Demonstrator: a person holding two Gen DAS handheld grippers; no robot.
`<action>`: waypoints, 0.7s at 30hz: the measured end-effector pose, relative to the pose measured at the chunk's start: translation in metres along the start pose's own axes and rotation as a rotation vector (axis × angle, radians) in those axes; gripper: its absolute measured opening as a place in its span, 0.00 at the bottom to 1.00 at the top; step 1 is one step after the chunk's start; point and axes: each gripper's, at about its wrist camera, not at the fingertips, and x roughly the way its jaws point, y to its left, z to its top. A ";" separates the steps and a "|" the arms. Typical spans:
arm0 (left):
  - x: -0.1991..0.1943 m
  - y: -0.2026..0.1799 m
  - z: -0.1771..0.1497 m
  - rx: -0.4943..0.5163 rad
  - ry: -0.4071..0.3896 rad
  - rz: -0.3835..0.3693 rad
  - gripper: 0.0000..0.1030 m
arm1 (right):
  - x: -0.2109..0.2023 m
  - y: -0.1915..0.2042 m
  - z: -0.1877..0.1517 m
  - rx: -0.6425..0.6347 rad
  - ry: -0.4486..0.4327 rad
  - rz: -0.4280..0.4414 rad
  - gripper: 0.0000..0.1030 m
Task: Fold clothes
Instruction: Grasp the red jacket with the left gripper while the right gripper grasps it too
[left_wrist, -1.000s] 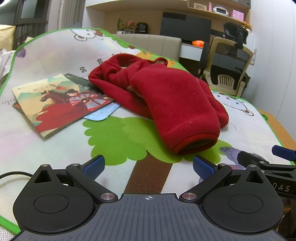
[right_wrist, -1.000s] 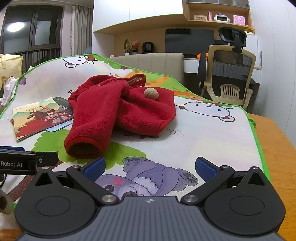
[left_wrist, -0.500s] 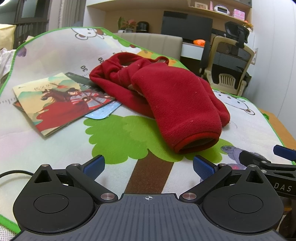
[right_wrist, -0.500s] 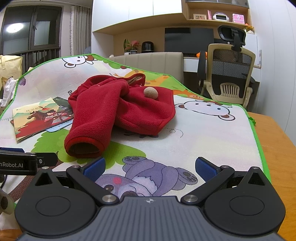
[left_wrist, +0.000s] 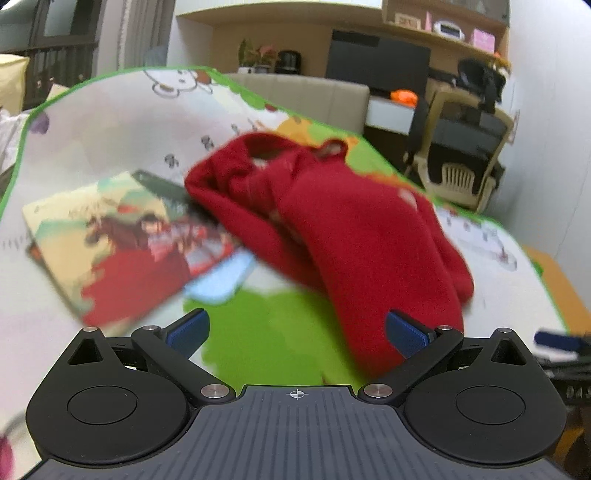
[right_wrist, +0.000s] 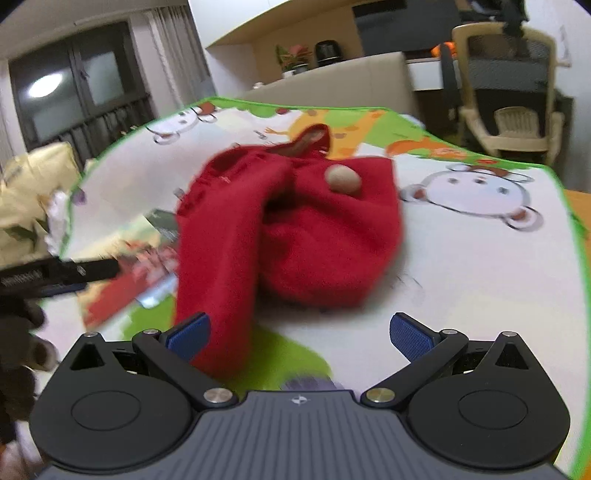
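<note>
A crumpled red fleece garment (left_wrist: 343, 229) lies on a cartoon-print mat (left_wrist: 110, 122), one sleeve stretched toward me. It also shows in the right wrist view (right_wrist: 295, 236), with a beige round button (right_wrist: 344, 178) on top. My left gripper (left_wrist: 295, 334) is open and empty, its right finger level with the sleeve's cuff end. My right gripper (right_wrist: 299, 334) is open and empty, its left finger at the sleeve's near end. Both views are motion-blurred.
An illustrated book (left_wrist: 122, 240) lies on the mat left of the garment, partly under it. The left gripper shows at the left edge of the right wrist view (right_wrist: 55, 275). A wooden table edge (left_wrist: 554, 280) runs on the right. An office chair (left_wrist: 465, 155) stands beyond.
Both grippers have moved forward and closer to the red garment. The sleeve cuff now sits at the fingertips. Both stay open. The right view has tilted.
</note>
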 end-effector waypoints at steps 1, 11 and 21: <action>0.004 0.006 0.009 -0.020 0.003 -0.012 1.00 | 0.010 0.001 0.011 0.009 0.006 0.021 1.00; 0.078 0.075 0.068 -0.236 0.136 -0.127 1.00 | 0.153 0.014 0.065 0.114 0.206 0.223 1.00; 0.138 0.106 0.107 -0.105 0.141 -0.140 1.00 | 0.158 0.004 0.104 0.066 0.250 0.260 1.00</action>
